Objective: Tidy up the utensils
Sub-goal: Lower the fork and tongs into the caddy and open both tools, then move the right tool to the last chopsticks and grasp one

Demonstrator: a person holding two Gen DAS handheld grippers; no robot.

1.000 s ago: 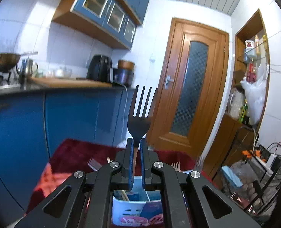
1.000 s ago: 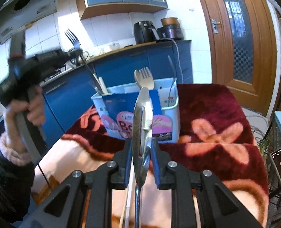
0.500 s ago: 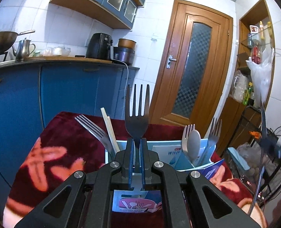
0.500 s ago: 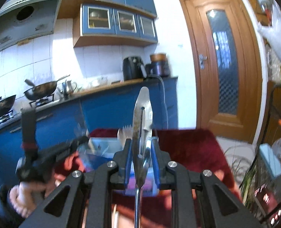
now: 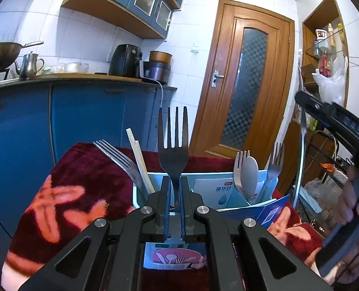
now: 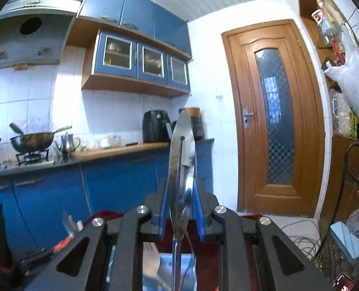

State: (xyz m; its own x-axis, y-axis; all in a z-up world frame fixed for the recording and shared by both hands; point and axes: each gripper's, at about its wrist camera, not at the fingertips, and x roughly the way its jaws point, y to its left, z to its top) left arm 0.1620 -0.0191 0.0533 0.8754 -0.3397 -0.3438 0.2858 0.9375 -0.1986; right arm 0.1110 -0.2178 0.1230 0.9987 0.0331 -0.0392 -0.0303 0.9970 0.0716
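Observation:
My left gripper (image 5: 175,184) is shut on a dark metal fork (image 5: 173,143), tines up, held over the near side of a pale blue utensil caddy (image 5: 140,194). The caddy holds a silver fork (image 5: 117,157) and chopsticks (image 5: 140,162) at its left, and a pale fork, a spoon (image 5: 249,173) and another fork (image 5: 275,162) at its right. My right gripper (image 6: 180,194) is shut on a metal spoon (image 6: 182,160), bowl up and edge-on, above the caddy (image 6: 164,266). The right gripper also shows at the right of the left wrist view (image 5: 337,121).
The caddy stands on a table under a dark red floral cloth (image 5: 82,181). Blue cabinets and a counter (image 5: 70,80) with a kettle, wok and air fryer run along the left. A wooden door (image 5: 247,84) is behind. A wire rack (image 5: 334,167) with clutter stands at right.
My right gripper has risen and tilted up with the spoon, so the caddy dropped to the bottom of its view. My left gripper with the fork has shifted only slightly above the caddy.

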